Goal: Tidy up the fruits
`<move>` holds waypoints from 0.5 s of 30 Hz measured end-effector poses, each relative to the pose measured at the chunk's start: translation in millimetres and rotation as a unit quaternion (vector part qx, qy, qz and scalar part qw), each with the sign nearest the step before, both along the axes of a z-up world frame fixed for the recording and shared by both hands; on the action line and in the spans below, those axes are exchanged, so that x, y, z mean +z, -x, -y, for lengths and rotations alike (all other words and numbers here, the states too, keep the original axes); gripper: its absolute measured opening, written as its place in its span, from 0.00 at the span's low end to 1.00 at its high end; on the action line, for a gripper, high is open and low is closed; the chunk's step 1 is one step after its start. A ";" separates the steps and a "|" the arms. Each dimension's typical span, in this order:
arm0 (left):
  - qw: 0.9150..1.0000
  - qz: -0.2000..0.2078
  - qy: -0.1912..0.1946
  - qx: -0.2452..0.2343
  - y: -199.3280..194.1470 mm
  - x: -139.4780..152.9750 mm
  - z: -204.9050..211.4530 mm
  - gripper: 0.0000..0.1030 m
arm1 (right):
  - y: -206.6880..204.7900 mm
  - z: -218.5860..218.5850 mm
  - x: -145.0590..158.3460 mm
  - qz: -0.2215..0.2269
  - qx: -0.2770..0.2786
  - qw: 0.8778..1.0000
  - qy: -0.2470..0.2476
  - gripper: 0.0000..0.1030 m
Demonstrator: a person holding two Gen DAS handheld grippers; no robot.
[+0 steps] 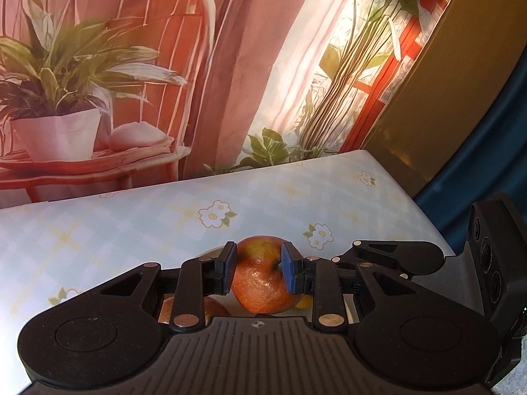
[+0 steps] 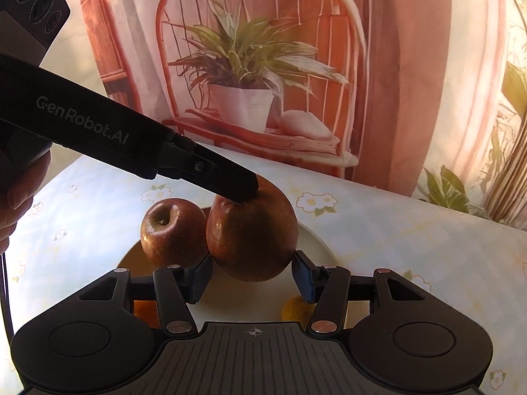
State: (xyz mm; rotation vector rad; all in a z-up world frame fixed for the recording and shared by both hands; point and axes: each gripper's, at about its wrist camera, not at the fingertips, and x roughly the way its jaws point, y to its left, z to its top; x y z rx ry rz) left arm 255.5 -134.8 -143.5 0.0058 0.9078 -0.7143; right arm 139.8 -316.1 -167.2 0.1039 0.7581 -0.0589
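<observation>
A large red apple (image 2: 252, 240) hangs just over a white plate (image 2: 316, 240). My left gripper (image 1: 258, 273) is shut on this apple (image 1: 260, 283), with its blue pads pinching the upper part near the stem. In the right wrist view the left gripper (image 2: 245, 197) comes in from the left onto the apple's top. My right gripper (image 2: 252, 278) has its pads against the same apple's lower flanks. A smaller red apple (image 2: 171, 230) stands upright on the plate's left side, also seen as the second apple (image 1: 194, 309).
A small yellow fruit (image 2: 294, 309) and an orange piece (image 2: 145, 307) lie on the plate's near side. The table (image 1: 131, 230) has a pale checked cloth with flowers, and a printed backdrop stands behind it. A hand (image 2: 13, 191) shows at the left edge. The table's right edge (image 1: 425, 210) is close.
</observation>
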 end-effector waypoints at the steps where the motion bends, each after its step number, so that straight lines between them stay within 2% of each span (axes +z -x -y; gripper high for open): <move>1: 1.000 -0.002 -0.002 0.002 -2.7 -2.6 0.1 0.29 | -3.1 0.8 -2.5 -0.003 0.001 1.000 0.000 0.48; 10: 1.000 -0.019 -0.010 0.021 -14.8 -15.6 -1.1 0.29 | -21.6 2.1 -19.1 -0.025 0.007 1.000 0.006 0.48; 15: 1.000 -0.011 -0.013 0.026 -12.5 -17.6 -0.8 0.29 | -22.4 1.8 -22.4 -0.024 0.007 1.000 0.007 0.48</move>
